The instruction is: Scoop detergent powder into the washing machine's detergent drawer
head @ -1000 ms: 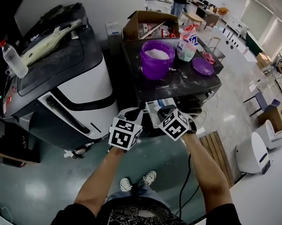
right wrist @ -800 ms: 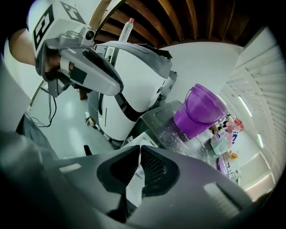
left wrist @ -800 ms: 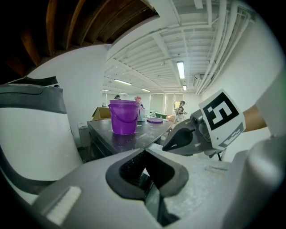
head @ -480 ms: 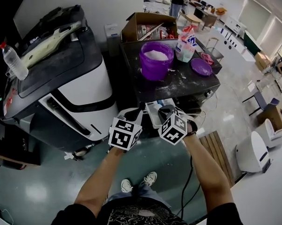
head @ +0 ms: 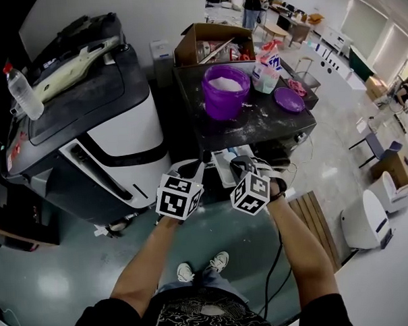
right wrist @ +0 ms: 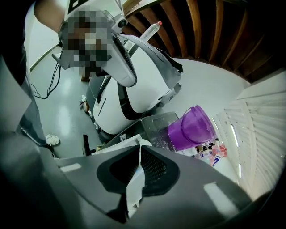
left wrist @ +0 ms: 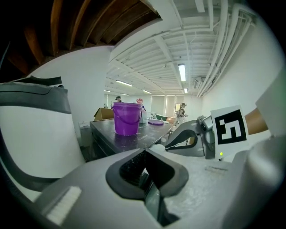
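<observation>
A purple bucket (head: 226,90) of white powder stands on a dark, powder-dusted table (head: 260,126). It also shows in the left gripper view as the bucket (left wrist: 126,118) and in the right gripper view as the bucket (right wrist: 192,127). A white, drawer-like part (head: 225,156) sticks out under the table's front edge. My left gripper (head: 189,169) and right gripper (head: 242,165) hover side by side just in front of it. The left jaws (left wrist: 144,154) are shut with nothing between them. The right jaws (right wrist: 138,150) are shut; a white sliver shows in their seam.
A big black-and-white machine (head: 101,129) stands at the left with a water bottle (head: 22,89) on top. On the table are a detergent bag (head: 267,65) and a purple lid (head: 289,99); a cardboard box (head: 209,40) stands behind. A wooden pallet (head: 314,221) lies at the right.
Both grippers stay near the table's front edge. The right gripper's marker cube has turned and dropped slightly. The left gripper has barely moved.
</observation>
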